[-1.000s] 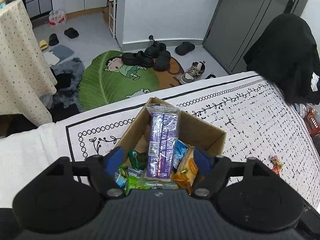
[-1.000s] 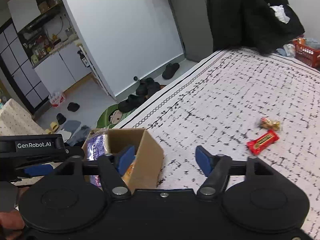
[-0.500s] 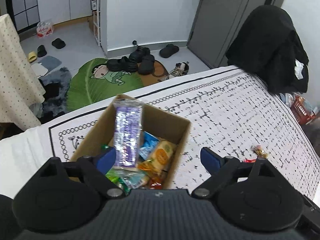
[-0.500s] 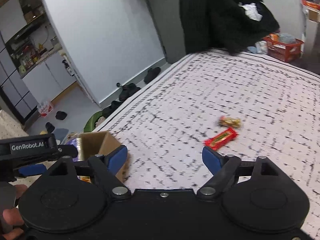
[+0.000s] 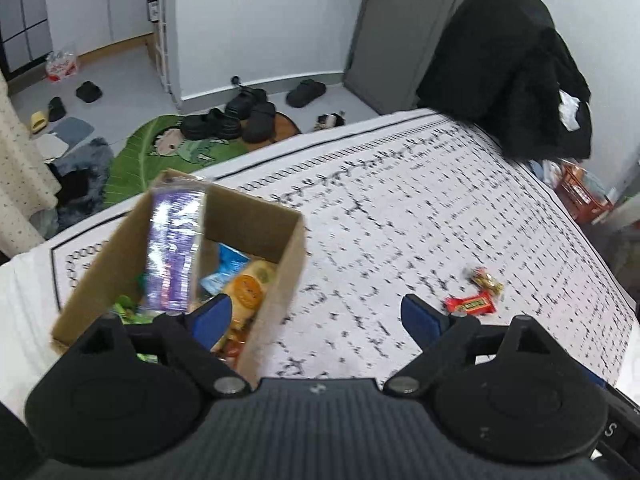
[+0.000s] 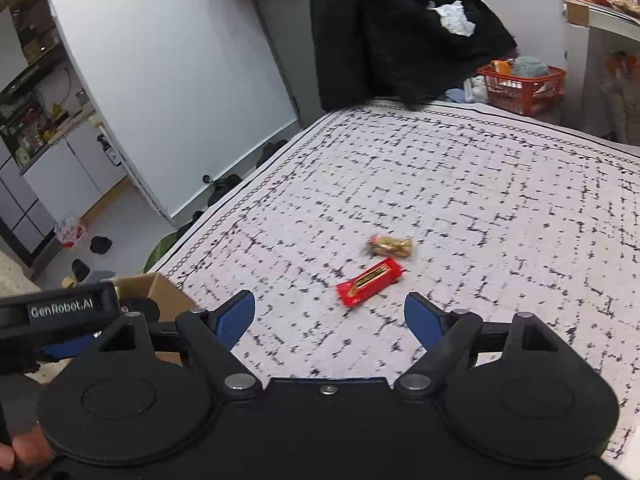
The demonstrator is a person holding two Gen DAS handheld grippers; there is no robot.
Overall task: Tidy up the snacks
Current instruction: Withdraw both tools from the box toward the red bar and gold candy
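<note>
A brown cardboard box (image 5: 294,256) stands at the left of the patterned white cloth (image 5: 400,216), holding a tall purple packet (image 5: 173,248), an orange snack bag (image 5: 250,288) and other wrappers. A red candy bar (image 6: 370,282) and a gold-wrapped sweet (image 6: 390,246) lie loose on the cloth to the right; the bar (image 5: 470,305) and sweet (image 5: 486,280) also show in the left wrist view. My left gripper (image 5: 316,316) is open and empty, spanning the box's right wall. My right gripper (image 6: 330,316) is open and empty, just short of the red bar.
A black coat (image 6: 400,32) hangs past the far edge of the table, with an orange basket (image 6: 524,86) beside it. Shoes and a green leaf mat (image 5: 160,152) lie on the floor beyond the table's left edge. A person's hand (image 6: 24,450) holds the left gripper's handle.
Both grippers have swung to the right, away from the box and toward the two loose sweets. Both sets of jaws stand wider than a second ago. The box has slid to the left of each view.
</note>
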